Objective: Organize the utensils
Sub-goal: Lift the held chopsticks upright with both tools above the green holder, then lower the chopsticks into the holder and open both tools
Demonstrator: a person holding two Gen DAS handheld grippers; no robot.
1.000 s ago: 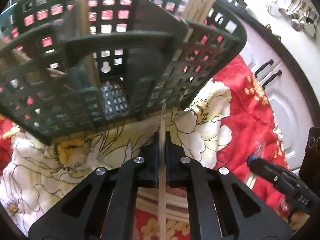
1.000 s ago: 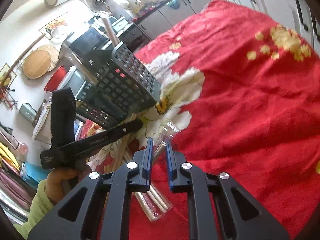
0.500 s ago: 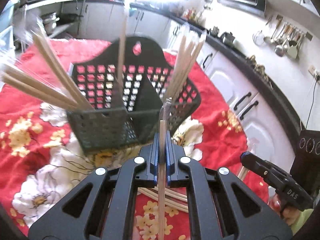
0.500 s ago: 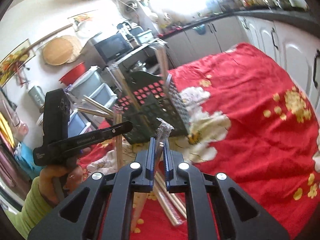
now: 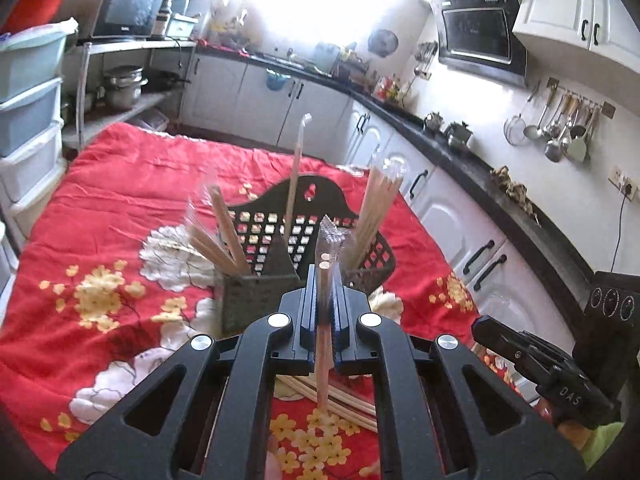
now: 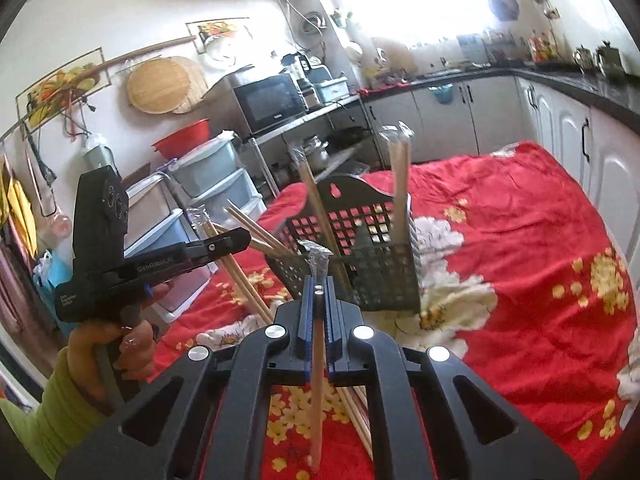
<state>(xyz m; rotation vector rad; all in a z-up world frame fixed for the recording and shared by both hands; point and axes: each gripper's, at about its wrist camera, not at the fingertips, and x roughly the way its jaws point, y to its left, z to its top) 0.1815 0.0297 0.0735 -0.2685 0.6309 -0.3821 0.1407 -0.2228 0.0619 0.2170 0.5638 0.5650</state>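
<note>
Left gripper (image 5: 325, 280) has its jaws closed tight on a wrapped pair of chopsticks (image 5: 323, 344), which runs up between the blue pads, crinkled clear wrapper tip sticking out past the fingertips. Right gripper (image 6: 319, 292) is likewise clamped on another wrapped chopstick pair (image 6: 316, 392), stick passing between the pads and hanging down below the jaws, plastic tip poking out in front.

Both grippers are held above the red floral cloth (image 5: 120, 208) covering the table. Dark green perforated utensil basket (image 5: 264, 288) stands on the cloth just ahead of the left gripper; in the right view the basket (image 6: 380, 276) sits ahead and slightly right. Basket has compartments: wrapped chopsticks lean out of the left one (image 5: 218, 236), a bundle stands in the right one (image 5: 376, 208), and a single tall stick (image 5: 294, 184) rises near the back wall.

More loose chopsticks (image 5: 344, 400) lie on the cloth under the grippers, still not in the basket. Left gripper also shows in the right view (image 6: 236, 240), held by a hand (image 6: 108, 344) with a green sleeve. Kitchen counter (image 5: 480, 160) and white cabinets run behind.
</note>
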